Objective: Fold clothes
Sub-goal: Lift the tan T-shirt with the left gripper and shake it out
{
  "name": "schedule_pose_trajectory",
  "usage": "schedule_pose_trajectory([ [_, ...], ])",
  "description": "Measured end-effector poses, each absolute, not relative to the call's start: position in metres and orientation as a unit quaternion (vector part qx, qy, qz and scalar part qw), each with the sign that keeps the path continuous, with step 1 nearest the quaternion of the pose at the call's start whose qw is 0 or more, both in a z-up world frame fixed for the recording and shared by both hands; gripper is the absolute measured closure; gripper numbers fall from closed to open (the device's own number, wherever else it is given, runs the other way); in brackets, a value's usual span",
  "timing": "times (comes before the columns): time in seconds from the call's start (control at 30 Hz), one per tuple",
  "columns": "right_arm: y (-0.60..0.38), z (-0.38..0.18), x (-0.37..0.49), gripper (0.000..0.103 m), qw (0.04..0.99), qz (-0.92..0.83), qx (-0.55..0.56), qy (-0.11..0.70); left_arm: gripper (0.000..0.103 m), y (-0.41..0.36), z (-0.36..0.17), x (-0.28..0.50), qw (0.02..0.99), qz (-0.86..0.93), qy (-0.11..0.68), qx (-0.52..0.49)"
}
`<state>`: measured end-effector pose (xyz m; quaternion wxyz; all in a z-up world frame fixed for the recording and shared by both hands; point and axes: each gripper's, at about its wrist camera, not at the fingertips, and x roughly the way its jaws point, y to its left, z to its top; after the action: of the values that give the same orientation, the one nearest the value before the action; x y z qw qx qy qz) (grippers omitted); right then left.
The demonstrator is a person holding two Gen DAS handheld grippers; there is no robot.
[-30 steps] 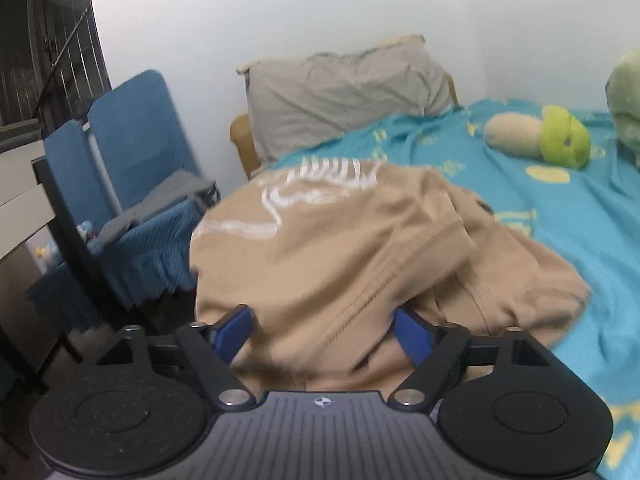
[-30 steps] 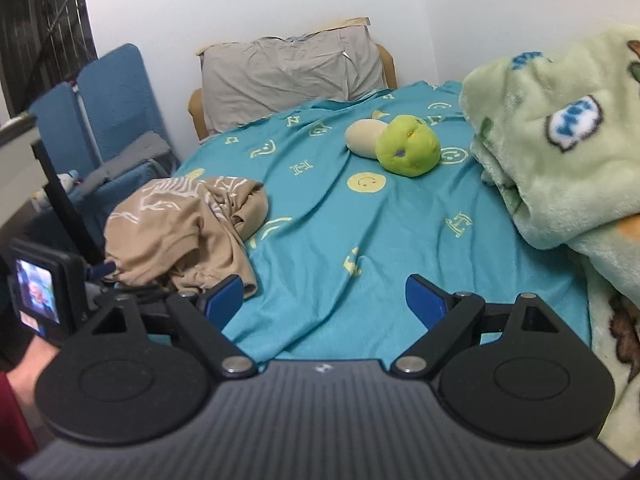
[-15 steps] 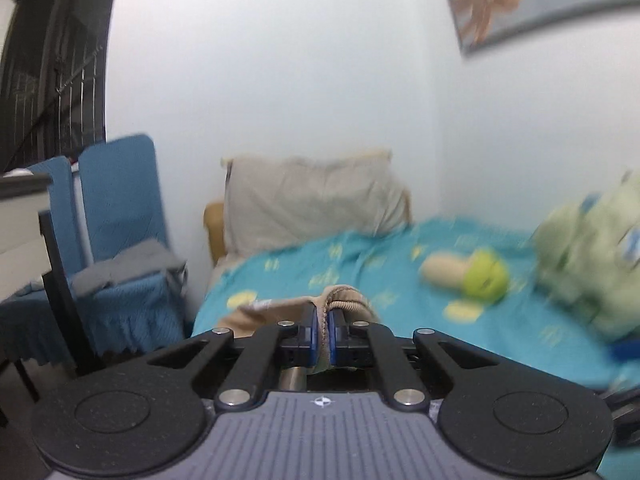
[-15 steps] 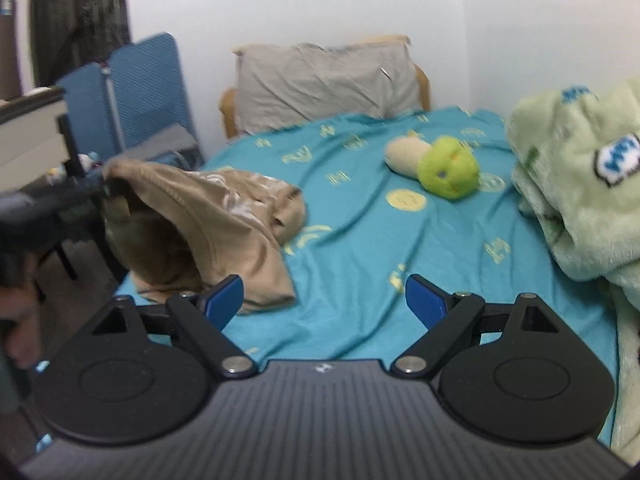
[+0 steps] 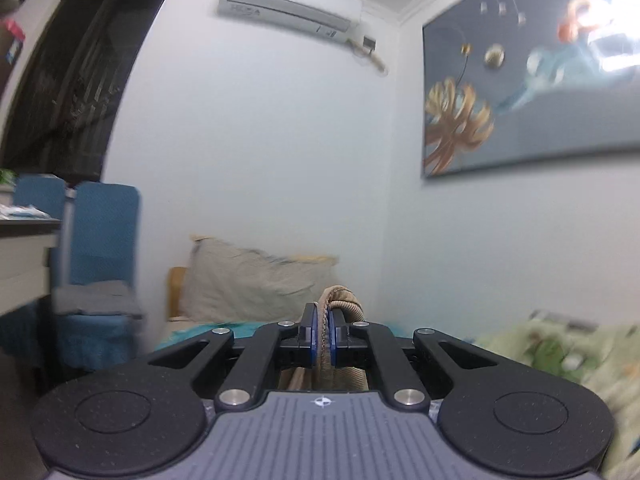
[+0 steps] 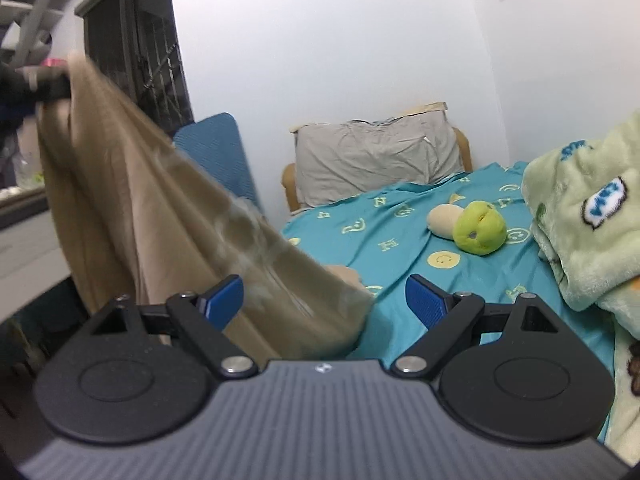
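Observation:
My left gripper [image 5: 322,330] is shut on a ribbed edge of the tan garment [image 5: 343,300], which bunches above the blue pads. In the right wrist view that tan garment [image 6: 160,216] hangs stretched from the raised left gripper [image 6: 60,82] at the upper left down to the teal bed sheet [image 6: 400,248]. Its lower end drapes just beyond my right gripper [image 6: 324,298], whose blue pads stand wide open with cloth near the left pad and nothing pressed between them.
A grey pillow [image 6: 372,160] leans at the bed's head. A green and cream plush toy [image 6: 472,226] lies on the sheet, and a green fleece blanket [image 6: 588,216] is heaped at the right. Blue chairs [image 5: 100,240] and a desk edge [image 5: 24,232] stand left of the bed.
The left gripper shut on the tan garment's edge and lifted it high off the bed. The garment now hangs stretched instead of lying heaped. The right gripper moved up slightly, still open.

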<state>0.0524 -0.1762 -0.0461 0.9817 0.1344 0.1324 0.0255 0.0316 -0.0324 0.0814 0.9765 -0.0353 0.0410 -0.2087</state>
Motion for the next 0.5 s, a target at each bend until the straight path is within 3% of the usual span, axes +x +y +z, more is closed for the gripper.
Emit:
schedule_pose_trajectory([
  [0.2, -0.166, -0.056, 0.056, 0.013, 0.968, 0.091, 0.12, 0.203, 0.096, -0.029, 0.013, 0.067, 0.98, -0.167, 0.111, -0.011],
  [0.37, -0.128, -0.085, 0.072, 0.015, 0.943, 0.137, 0.069, 0.296, 0.094, 0.009, -0.026, 0.096, 0.976, -0.145, 0.152, -0.063],
  [0.5, -0.105, -0.117, 0.084, 0.039, 0.924, 0.106, 0.009, 0.366, 0.094, 0.037, -0.039, 0.109, 0.972, -0.118, 0.178, -0.101],
])
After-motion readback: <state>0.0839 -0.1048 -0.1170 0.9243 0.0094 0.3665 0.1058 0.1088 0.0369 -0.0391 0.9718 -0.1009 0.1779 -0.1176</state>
